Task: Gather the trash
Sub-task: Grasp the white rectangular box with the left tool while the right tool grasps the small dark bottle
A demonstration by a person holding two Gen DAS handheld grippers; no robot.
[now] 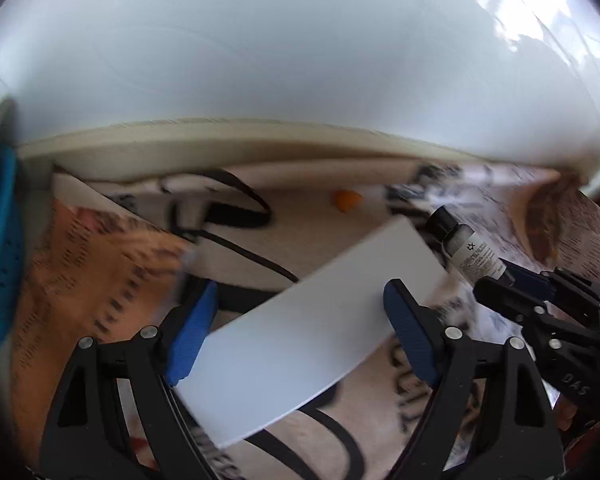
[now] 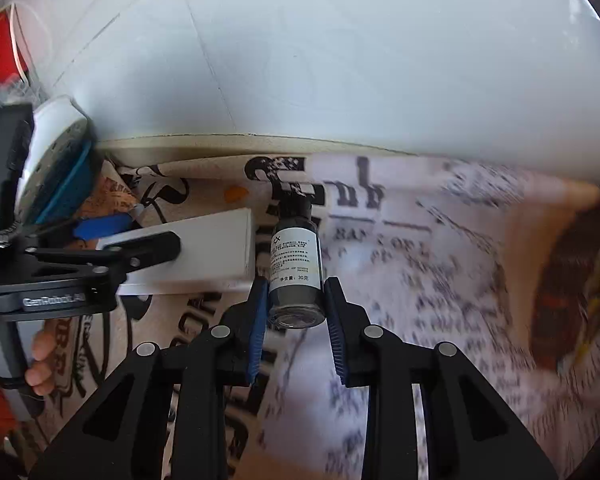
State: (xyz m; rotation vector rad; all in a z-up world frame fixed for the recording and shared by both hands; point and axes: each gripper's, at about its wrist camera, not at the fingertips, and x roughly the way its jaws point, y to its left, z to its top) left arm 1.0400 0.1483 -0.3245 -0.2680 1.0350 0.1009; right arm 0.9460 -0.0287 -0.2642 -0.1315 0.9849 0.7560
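My left gripper (image 1: pixel 300 312) is shut on a flat white box (image 1: pixel 300 316), held tilted above the newspaper-covered surface; it also shows in the right wrist view (image 2: pixel 204 248). My right gripper (image 2: pixel 296 304) is shut on a small dark bottle (image 2: pixel 296 264) with a white label and black cap, held by its base with the cap pointing away. The bottle shows in the left wrist view (image 1: pixel 470 248) just right of the box, and the right gripper (image 1: pixel 512 284) is behind it.
Printed newspaper sheets (image 2: pixel 420 280) cover the surface up to a white wall (image 1: pixel 300 60) with a cream baseboard (image 1: pixel 220 144). A small orange scrap (image 1: pixel 346 200) lies near the baseboard. A blue-and-white object (image 2: pixel 56 168) stands at the far left.
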